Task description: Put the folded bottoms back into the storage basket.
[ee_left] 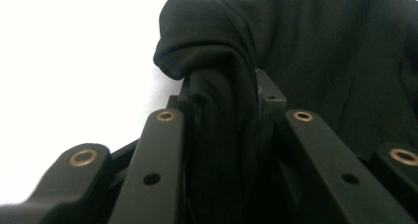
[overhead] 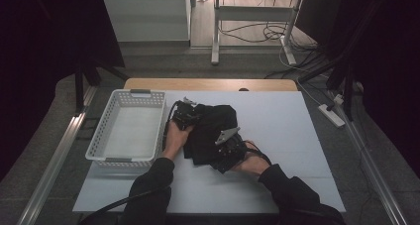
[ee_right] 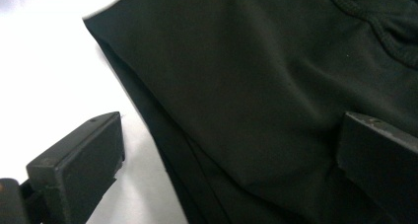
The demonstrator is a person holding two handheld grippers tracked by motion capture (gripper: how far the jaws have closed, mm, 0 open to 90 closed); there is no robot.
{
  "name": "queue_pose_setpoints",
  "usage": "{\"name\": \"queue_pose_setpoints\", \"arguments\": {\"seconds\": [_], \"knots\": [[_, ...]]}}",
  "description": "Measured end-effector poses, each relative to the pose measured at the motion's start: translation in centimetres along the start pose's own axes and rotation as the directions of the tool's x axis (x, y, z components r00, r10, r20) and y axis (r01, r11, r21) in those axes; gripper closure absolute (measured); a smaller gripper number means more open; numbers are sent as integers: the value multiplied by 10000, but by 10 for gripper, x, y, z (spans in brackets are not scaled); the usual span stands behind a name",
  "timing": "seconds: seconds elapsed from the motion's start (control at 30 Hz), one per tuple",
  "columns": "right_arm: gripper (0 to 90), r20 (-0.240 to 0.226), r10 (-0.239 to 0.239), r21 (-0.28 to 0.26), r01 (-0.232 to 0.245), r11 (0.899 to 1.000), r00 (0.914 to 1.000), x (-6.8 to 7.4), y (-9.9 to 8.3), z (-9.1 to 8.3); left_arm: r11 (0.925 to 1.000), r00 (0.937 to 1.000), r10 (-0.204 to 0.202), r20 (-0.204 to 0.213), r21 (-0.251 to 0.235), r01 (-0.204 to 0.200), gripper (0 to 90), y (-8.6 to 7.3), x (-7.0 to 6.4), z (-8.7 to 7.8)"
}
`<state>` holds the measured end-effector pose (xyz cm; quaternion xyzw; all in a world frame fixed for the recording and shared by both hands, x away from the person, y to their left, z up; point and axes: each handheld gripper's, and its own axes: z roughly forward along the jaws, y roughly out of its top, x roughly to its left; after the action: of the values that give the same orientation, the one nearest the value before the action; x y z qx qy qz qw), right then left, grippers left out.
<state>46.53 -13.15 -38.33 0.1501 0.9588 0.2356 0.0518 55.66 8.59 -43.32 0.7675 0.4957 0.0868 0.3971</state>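
Black garment [overhead: 213, 128] is lying bunched on the white table [overhead: 277, 136], just right of a white perforated basket [overhead: 130, 128]. The left gripper [overhead: 185, 115] is sitting at its upper left edge; in the left gripper view its fingers [ee_left: 165, 150] are clamping a rolled fold of the cloth. The right gripper [overhead: 229, 150] is resting at the lower right edge, fingers [ee_right: 79, 167] spread apart around the fabric's border. Dark folds are hiding the garment's shape.

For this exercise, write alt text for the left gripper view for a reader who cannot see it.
The left gripper has its two black jaws shut on a bunched fold of a black garment, which spreads away to the right over a white table surface.
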Motion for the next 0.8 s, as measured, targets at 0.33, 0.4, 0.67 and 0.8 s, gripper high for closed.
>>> {"name": "queue_pose_setpoints", "arguments": {"seconds": [0.33, 0.4, 0.67, 0.8], "knots": [[411, 601, -200, -24, 202, 9998, 9980, -10, 1, -8, 9999, 9997, 147, -213, -26, -148, 725, 0, -3, 0], [509, 695, -103, -59, 107, 9999, 9975, -13, 1, -9, 9998, 9995, 172, -269, -20, -172, 725, 0, -4, 0], [767, 828, 439, -327, -413, 9986, 9956, -24, 0, -11, 10000, 9999, -82, -119, -48, 81, 729, 0, -2, 0], [793, 868, 436, -253, -415, 9988, 9953, -22, 1, -12, 9999, 9999, -128, -102, -84, 127, 735, 0, -2, 0]]}}
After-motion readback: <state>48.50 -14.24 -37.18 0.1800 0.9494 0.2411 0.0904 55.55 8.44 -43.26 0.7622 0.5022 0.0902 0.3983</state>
